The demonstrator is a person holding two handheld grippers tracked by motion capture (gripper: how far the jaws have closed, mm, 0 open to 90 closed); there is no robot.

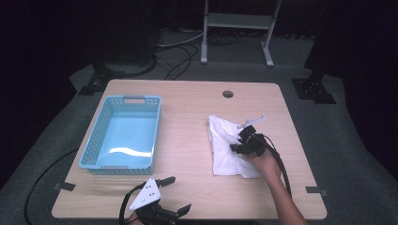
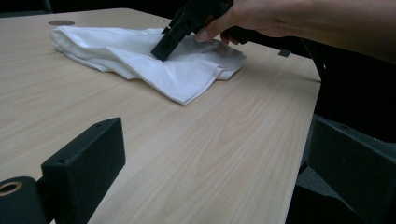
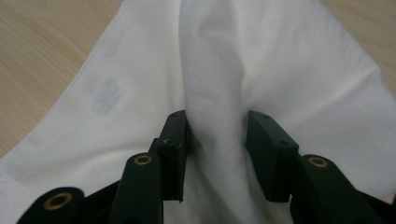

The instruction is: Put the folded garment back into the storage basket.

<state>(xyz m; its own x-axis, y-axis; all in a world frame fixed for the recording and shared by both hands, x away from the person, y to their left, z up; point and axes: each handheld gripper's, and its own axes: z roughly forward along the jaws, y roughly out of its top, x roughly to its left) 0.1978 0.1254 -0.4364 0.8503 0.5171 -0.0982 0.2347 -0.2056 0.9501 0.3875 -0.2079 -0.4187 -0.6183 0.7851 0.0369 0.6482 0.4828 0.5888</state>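
From above, we note the white cloth (image 1: 225, 152) lying right of the blue basket (image 1: 123, 133) on the surface (image 1: 187, 154), the left hand-held gripper (image 1: 174, 194) spread and idle at the near edge. Along the right hand-held gripper (image 3: 215, 140), its jaws pinch a raised fold. We judge the cloth light, limp, best held by such ridges.

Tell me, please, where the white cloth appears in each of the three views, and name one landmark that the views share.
High view: the white cloth lies right of centre on the table, right of the blue basket.
Left gripper view: the cloth lies at upper left, under the right gripper.
Right gripper view: the cloth spreads across most of the picture, a ridge of it standing between the jaws.
Shared landmark: the wooden table.
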